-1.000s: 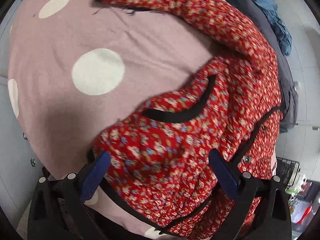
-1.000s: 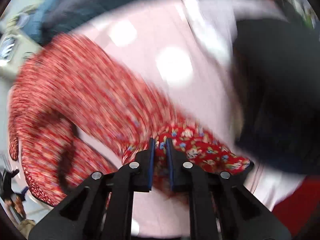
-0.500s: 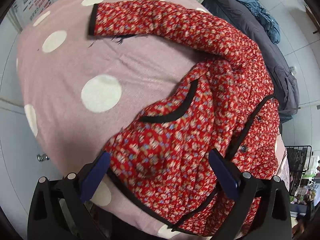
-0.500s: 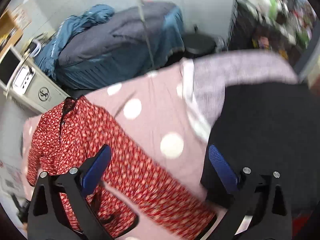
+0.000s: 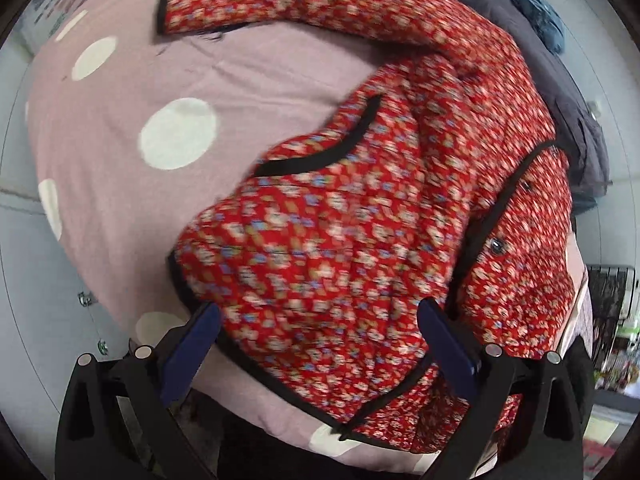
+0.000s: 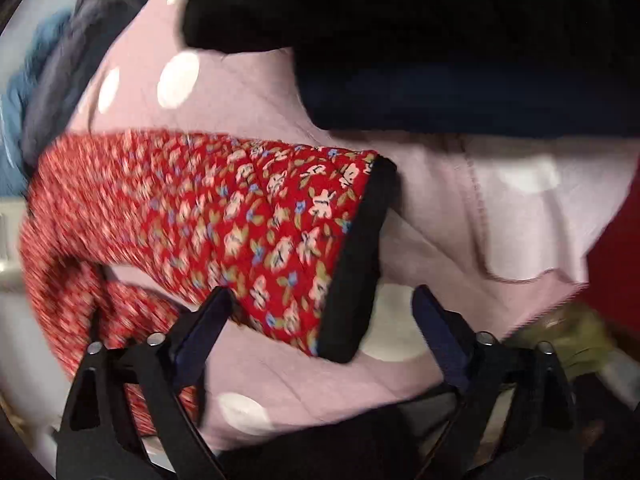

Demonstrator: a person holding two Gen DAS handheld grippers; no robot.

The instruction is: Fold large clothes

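No writing can be read; a poster at upper left of the left view is too blurred. A red floral jacket point(image 5: 360, 208) w/ black trim is spread on a pink dotted blanket point(image 5: 120, 200), body near the blanket's front edge, bare blanket to its left. Left gripper point(image 5: 320, 328) is held wide open above the hem, nothing gripped. Right gripper point(image 6: 320, 312) is seen closing, wide apart, sleeve cuff point(image 6: 352, 256) between the jaws, not pinched. Dark clothes point(image 6: 400, 20) are piled beyond.
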